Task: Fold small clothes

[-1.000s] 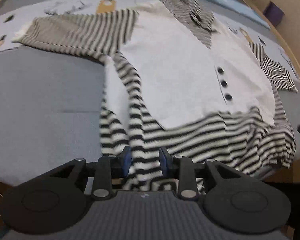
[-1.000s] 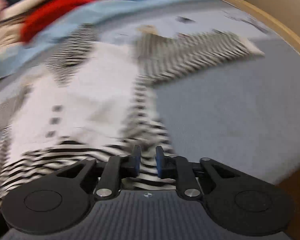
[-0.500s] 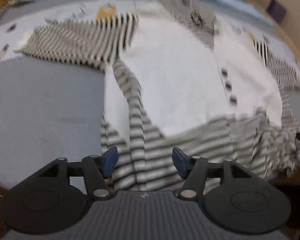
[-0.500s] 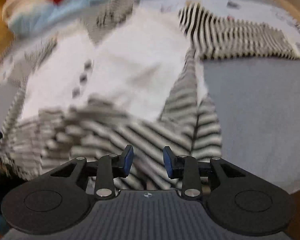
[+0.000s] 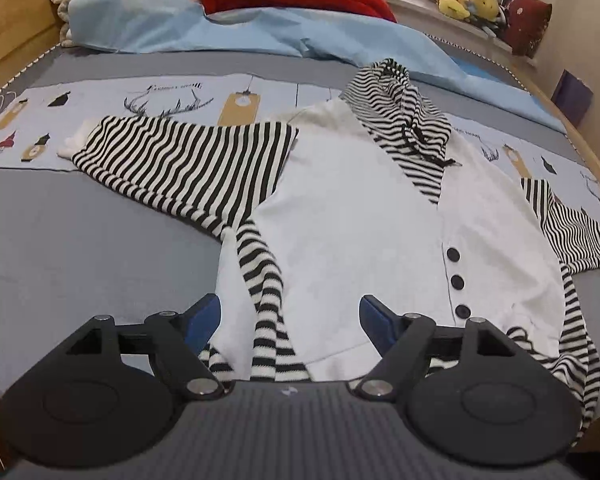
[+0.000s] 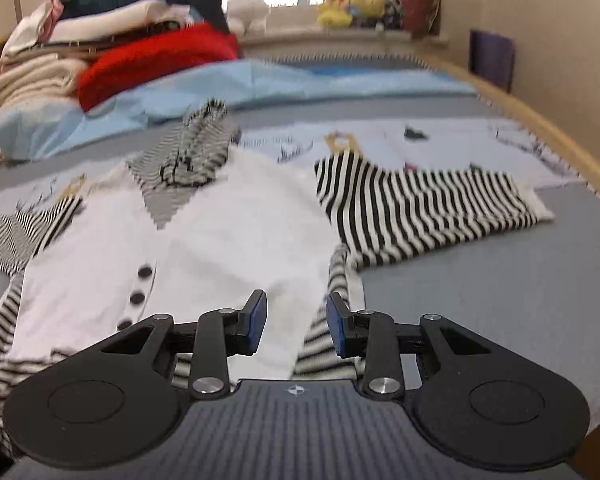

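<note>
The left gripper [image 5: 290, 318] is hanging over the near hem of the small garment [image 5: 360, 216] with its jaws spread wide, nothing between them — the blue fingertips [image 5: 204, 316] are sitting to either side of a striped band that runs down the white front. The garment is lying face up on the grey bed cover [image 5: 80, 248], its striped sleeve [image 5: 180, 168] stretched out to one side, the striped hood [image 5: 400, 116] bunched at the top and three dark buttons [image 5: 457, 282] running down the placket. The far sleeve is looking rumpled, partly tucked under the body.

In the right wrist view, the right gripper [image 6: 296, 324] is also gaping, though less widely, and is holding nothing; it is hovering above the hem beside the same striped band, with the outstretched sleeve [image 6: 428, 212] lying beyond it.

Judging from this, the cloth is being laid flat before the first fold. To do it well, each gripper should be pinching a single clean layer — not the bunched hem — and the spread sleeve is probably best brought across the white front first, kept taut so the stripes are not wrinkling.
</note>
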### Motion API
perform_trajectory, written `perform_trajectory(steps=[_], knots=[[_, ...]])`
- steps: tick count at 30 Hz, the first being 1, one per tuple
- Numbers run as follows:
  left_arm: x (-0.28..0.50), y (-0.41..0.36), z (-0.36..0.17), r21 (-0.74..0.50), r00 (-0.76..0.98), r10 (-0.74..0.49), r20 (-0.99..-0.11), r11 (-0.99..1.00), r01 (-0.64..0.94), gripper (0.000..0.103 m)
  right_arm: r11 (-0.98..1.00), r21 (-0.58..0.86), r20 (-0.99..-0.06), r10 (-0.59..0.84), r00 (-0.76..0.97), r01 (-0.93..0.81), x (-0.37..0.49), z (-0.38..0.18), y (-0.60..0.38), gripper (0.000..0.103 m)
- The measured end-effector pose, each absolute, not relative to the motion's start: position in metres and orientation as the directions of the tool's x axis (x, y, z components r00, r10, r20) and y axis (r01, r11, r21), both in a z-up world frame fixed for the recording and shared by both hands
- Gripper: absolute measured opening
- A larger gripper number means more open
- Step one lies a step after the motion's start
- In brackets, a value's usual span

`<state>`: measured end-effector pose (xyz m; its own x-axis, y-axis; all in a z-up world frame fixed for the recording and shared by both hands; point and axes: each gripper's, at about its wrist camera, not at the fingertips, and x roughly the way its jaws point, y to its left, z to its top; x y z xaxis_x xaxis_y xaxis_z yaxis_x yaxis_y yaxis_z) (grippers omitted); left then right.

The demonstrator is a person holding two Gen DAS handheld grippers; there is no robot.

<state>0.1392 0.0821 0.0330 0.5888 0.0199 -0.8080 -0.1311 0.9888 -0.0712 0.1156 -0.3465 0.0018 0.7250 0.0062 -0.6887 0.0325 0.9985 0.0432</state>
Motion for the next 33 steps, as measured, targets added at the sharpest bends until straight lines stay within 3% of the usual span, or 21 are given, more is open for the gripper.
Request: perform_trajectory(steps=[9,12,19,21,26,28,30,33], knots=[[0.156,0.080,0.041,-0.016,0.587,0.058,-0.807,0.993,-0.119,0.081,0.998,0.061,-0.638,0.018,0.770,0.027,0.132,0.006,-0.324,0.034],[0.183,0.077,0.047,0.068,0.597,0.112,-0.795,0.993,-0.096,0.081,0.999,0.041,-0.640,0.011,0.769,0.019,0.138,0.003,-0.316,0.034],[0.234,0.089,0.044,0.053,0.652,0.096,-0.752,0.995,-0.084,0.081,0.999,0.045,-0.668,0.023,0.744,0.010,0.147,-0.003,-0.311,0.034],[0.241,0.092,0.030,0.076,0.609,0.111,-0.785,0.994,-0.083,0.081,0.999,0.037,-0.678,0.019,0.735,0.008,0.150,-0.006,-0.309,0.034],[0.256,0.117,0.030,-0.064,0.621,0.028,-0.783,0.990,-0.125,0.080,0.998,0.056,-0.695,0.039,0.718,0.000,0.158,-0.008,-0.305,0.034],[0.260,0.125,0.031,-0.061,0.628,0.032,-0.778,0.990,-0.126,0.070,0.999,0.049,-0.687,0.047,0.725,-0.019,0.161,-0.005,-0.298,0.034],[0.263,0.136,0.027,-0.074,0.619,0.030,-0.785,0.987,-0.141,0.046,0.999,0.023,-0.683,0.046,0.729,-0.041,0.165,0.000,-0.289,0.034],[0.266,0.151,0.019,-0.107,0.605,0.008,-0.796,0.982,-0.153,0.028,0.995,0.031,-0.676,0.089,0.732,-0.092,0.181,0.018,-0.272,0.034]])
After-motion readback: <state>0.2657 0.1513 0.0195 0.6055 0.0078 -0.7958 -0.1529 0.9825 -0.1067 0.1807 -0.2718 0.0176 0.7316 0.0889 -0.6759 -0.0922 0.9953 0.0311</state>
